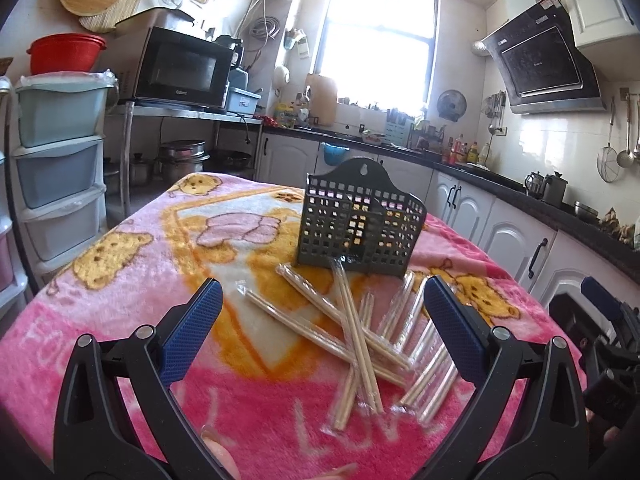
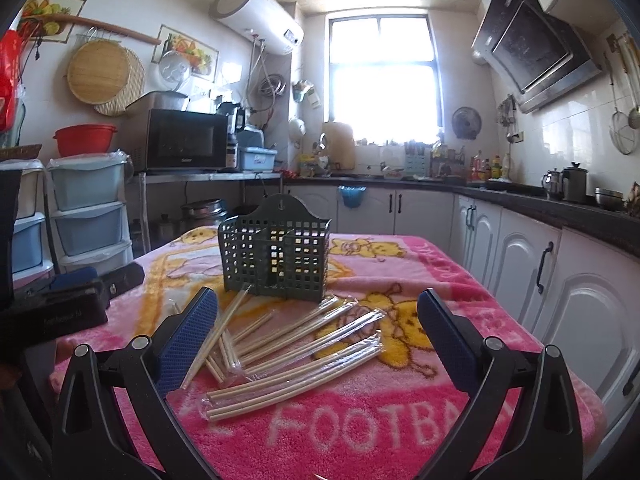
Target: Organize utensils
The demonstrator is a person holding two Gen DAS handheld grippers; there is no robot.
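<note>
A dark green slotted utensil holder (image 1: 360, 224) stands upright on a pink blanket-covered table (image 1: 140, 300); it also shows in the right wrist view (image 2: 276, 258). Several pairs of plastic-wrapped wooden chopsticks (image 1: 360, 336) lie scattered in front of it, also seen in the right wrist view (image 2: 296, 356). My left gripper (image 1: 320, 320) is open and empty, hovering above the near side of the pile. My right gripper (image 2: 318, 330) is open and empty, also above the pile. The right gripper shows at the right edge of the left wrist view (image 1: 608, 344).
White kitchen cabinets (image 2: 520, 264) with a dark countertop run along the right and back. Stacked plastic drawers (image 1: 60, 168) and a microwave (image 1: 180, 68) stand to the left. The left gripper's body (image 2: 60, 308) sits at the table's left edge.
</note>
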